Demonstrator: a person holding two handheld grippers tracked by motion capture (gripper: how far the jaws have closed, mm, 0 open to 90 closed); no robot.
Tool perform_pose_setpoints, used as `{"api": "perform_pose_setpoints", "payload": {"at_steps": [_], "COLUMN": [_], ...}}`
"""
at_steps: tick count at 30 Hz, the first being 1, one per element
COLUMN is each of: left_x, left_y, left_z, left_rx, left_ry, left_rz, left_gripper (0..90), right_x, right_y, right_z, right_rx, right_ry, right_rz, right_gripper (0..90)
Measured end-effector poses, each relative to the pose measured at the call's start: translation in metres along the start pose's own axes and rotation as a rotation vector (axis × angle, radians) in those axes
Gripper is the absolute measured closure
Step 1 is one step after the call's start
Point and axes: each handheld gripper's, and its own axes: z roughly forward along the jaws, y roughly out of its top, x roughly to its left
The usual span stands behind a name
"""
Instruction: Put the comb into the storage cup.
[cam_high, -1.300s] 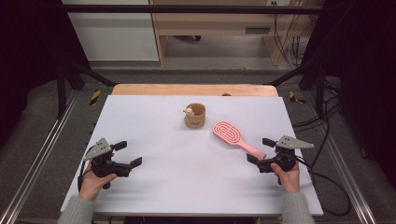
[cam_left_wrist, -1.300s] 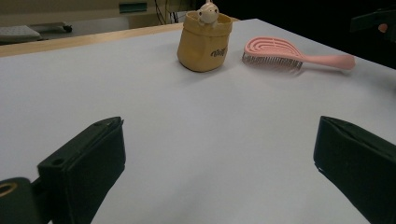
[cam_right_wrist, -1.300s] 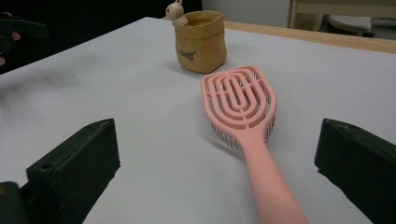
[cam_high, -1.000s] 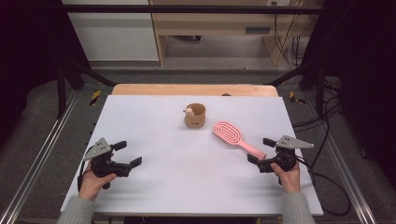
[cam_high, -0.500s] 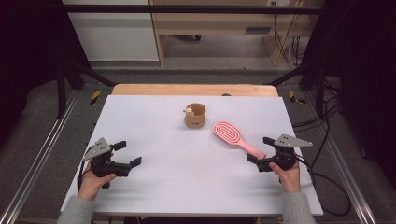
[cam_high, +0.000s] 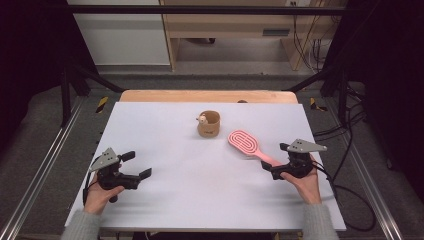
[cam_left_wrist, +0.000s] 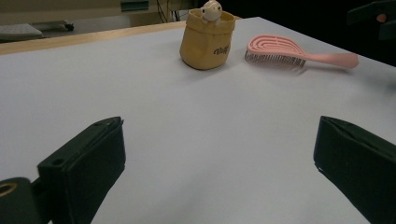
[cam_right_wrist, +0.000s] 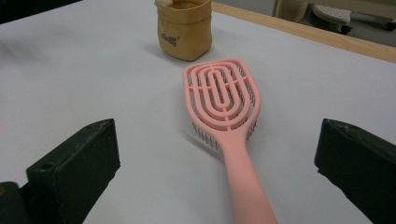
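Pink plastic hairbrush (cam_right_wrist: 224, 107) lies bristles-down on the white counter (cam_high: 200, 170), its handle running between the right gripper (cam_high: 276, 172)'s wide-open fingers (cam_right_wrist: 74, 163); the left gripper (cam_high: 138, 167) gapes empty, well apart.

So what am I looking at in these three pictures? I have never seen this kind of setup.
A person sits at a white table holding a hand-held gripper in each hand. The high view looks down from above: left gripper, right gripper. The other two pictures come from cameras riding on each gripper, looking out between its two black jaws. On the table lie a pink hairbrush, bristles down, and a small tan pouch with a little figure peeking out. Both grippers are open and hold nothing; the right one's jaws sit either side of the brush handle.
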Motion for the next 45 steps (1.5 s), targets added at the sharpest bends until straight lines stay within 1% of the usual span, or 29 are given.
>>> {"api": "perform_pose_setpoints", "payload": {"at_steps": [5, 8, 16, 22, 25, 26, 28, 29, 36, 41, 43, 45], "left_x": [0.0, 0.001, 0.001, 0.001, 0.001, 0.001, 0.002, 0.002, 0.001, 0.002, 0.002, 0.002], "left_y": [0.0, 0.0, 0.0, -0.001, -0.001, -0.001, -0.001, -0.001, -0.001, -0.002, -0.002, -0.002], "left_z": [0.0, 0.0, 0.0, 0.0, 0.0, 0.0, 0.0, 0.0, 0.001, 0.001, 0.001, 0.001], "left_rx": [0.0, 0.001, 0.0, 0.003, 0.003, 0.004, 0.004, 0.004, 0.008, 0.008, 0.008, 0.01], "left_ry": [0.001, 0.003, 0.004, 0.006, 0.006, 0.007, 0.007, 0.007, 0.007, 0.009, 0.009, 0.01], "left_rz": [-0.001, -0.001, -0.001, -0.001, -0.001, 0.0, -0.001, 0.0, 0.003, 0.002, 0.002, 0.003], "left_gripper": [2.1, 2.1, 2.1, 2.1, 2.1, 2.1, 2.1, 2.2, 2.2, 2.1, 2.2, 2.1], "right_x": [-0.001, -0.002, -0.002, -0.003, -0.003, -0.003, -0.003, -0.003, -0.005, -0.006, -0.006, -0.006], "right_y": [0.003, 0.005, 0.009, 0.011, 0.012, 0.013, 0.013, 0.012, 0.012, 0.011, 0.01, 0.009], "right_z": [0.006, 0.012, 0.023, 0.034, 0.036, 0.04, 0.041, 0.043, 0.049, 0.058, 0.059, 0.064], "right_rx": [0.022, 0.041, 0.067, 0.113, 0.125, 0.139, 0.144, 0.158, 0.18, 0.22, 0.226, 0.247], "right_ry": [-0.002, -0.001, -0.001, -0.007, -0.009, -0.01, -0.008, -0.012, -0.015, -0.021, -0.02, -0.024], "right_rz": [-0.01, -0.013, -0.022, -0.026, -0.032, -0.028, -0.031, -0.034, -0.035, -0.043, -0.042, -0.045], "right_gripper": [0.3, 0.4, 0.4, 0.4, 0.4, 0.5, 0.6, 0.6, 0.8, 1.1, 1.2, 1.5]}}
